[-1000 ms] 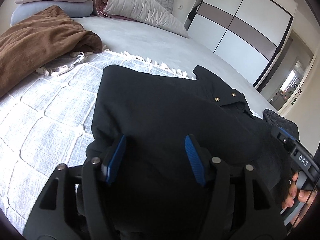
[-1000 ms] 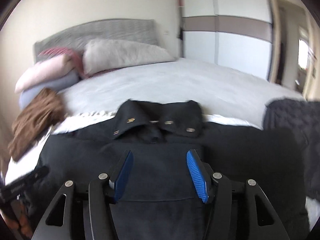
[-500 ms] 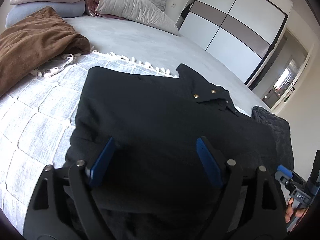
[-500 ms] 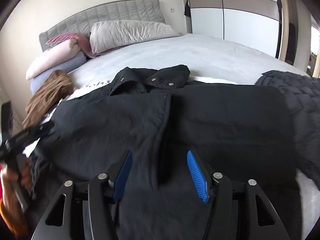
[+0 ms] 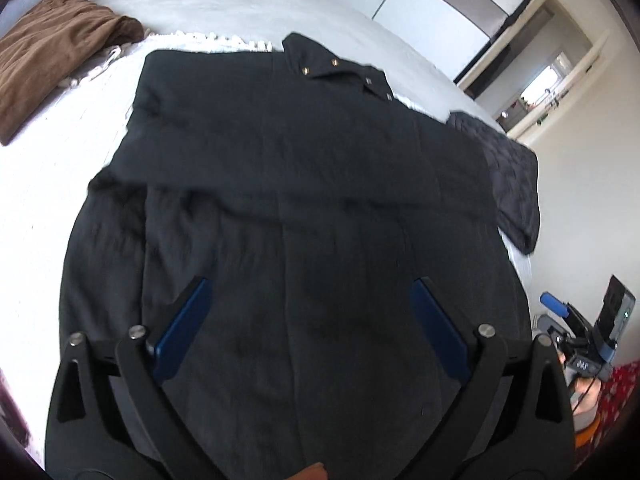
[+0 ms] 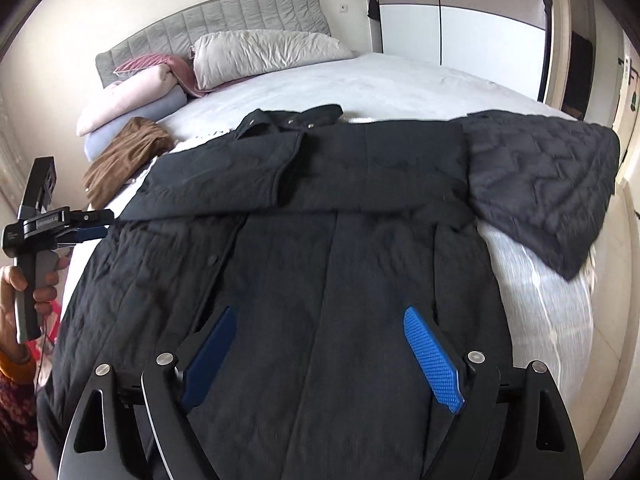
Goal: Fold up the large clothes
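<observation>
Your black quilted coat [image 6: 320, 208] is laid flat across the bed [image 6: 360, 80], collar with its metal snaps toward the pillows [image 6: 264, 54], sleeves folded across the chest in a straight band. Both your grippers hang over the coat's lower half: left gripper [image 5: 312, 320] and right gripper [image 6: 320, 344] each have their ribbed blue pads spreading apart, nothing pinched between them. Right of the coat sits a dark diamond-stitched jacket [image 6: 540, 184]; left of it, a crumpled brown garment [image 6: 124, 152].
</observation>
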A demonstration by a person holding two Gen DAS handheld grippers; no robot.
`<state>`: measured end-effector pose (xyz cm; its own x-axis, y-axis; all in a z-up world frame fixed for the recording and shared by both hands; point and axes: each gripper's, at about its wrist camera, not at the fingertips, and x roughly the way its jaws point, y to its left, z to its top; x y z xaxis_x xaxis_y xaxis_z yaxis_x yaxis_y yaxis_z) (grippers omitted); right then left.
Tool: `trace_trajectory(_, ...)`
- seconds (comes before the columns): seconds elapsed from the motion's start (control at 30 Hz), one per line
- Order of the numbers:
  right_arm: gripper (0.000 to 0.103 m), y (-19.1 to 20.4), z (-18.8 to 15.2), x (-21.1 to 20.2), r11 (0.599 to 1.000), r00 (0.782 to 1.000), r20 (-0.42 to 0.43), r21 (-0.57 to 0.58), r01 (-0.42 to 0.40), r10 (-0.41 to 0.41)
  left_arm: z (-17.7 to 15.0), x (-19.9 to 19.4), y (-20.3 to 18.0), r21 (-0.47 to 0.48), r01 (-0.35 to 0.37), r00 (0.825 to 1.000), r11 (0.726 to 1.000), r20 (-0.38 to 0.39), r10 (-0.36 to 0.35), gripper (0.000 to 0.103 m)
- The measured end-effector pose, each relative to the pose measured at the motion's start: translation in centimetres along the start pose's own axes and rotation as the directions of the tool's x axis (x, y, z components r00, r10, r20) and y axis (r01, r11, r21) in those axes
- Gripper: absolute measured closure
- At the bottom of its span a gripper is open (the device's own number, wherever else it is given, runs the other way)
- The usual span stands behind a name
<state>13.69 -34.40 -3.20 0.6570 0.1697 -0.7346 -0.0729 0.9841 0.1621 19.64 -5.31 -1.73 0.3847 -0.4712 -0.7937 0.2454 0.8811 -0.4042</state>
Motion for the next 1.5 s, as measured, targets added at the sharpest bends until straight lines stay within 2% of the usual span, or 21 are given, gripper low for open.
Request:
trace_trajectory(0.17,0.015,-0.5,-3.3,-1.1,0.999,0.996,-0.084,0.014,-0.032,0.034,-4.5,-3.3,0.7,0.034,-0.015,0.999,0.999,-0.038,0.017,0.004)
trace_trajectory(0.27,0.015,-1.0,-4.5,-2.4,0.998,0.992,-0.115,0.028,-0.049,0.052,-6.7,-5.6,1.6,0.047,-0.041,0.999,0.998,-0.027,0.043,0.004)
trace_trajectory(0.47,0.015,-3.0,-6.1,-4.9,0.994,0.991,-0.115,0.091,-0.052,0.063,-9.6,-9.8,4.7,0.023,-0.065,0.998,0.998,-0.025,0.066,0.004)
trace_trajectory(0.57,0.015,-4.6,-6.9,-5.3,0.989,0.987,-0.145,0.142,-0.045,0.066,-10.8,-10.9,6.5,-0.009,-0.057,0.997,0.998,-0.045,0.057,0.004)
trace_trajectory(0.7,0.015,-6.6,-8.4,-5.9,0.98,0.983,-0.179,0.198,-0.012,0.049,-12.4,-11.1,9.0,-0.076,-0.035,0.994,0.996,-0.11,0.026,0.004)
trace_trajectory(0.83,0.015,-8.7,-9.8,-6.7,0.969,0.982,-0.183,0.247,0.008,0.039,-14.1,-11.0,10.8,-0.1,-0.017,0.989,0.995,-0.147,0.003,0.004)
trace_trajectory(0.97,0.015,-10.6,-11.4,-6.9,0.953,0.978,-0.2,0.303,0.012,0.052,-15.3,-10.7,12.3,-0.155,0.064,0.98,0.986,-0.179,-0.092,0.004)
trace_trajectory(1.1,0.015,-12.1,-13.6,-6.6,0.92,0.97,-0.217,0.391,-0.016,0.109,-16.4,-9.9,13.0,-0.204,0.123,0.964,0.971,-0.208,-0.166,0.005)
trace_trajectory(1.33,0.015,-13.0,-16.6,-6.2,0.895,0.962,-0.237,0.446,-0.018,0.137,-18.5,-7.5,12.1,-0.167,0.094,0.944,0.981,-0.298,-0.141,0.007)
trace_trajectory(1.5,0.016,-13.2,-18.0,-5.3,0.861,0.955,-0.222,0.505,-0.061,0.198,-19.8,-7.1,11.7,-0.167,0.102,0.942,0.981,-0.3,-0.149,0.007)
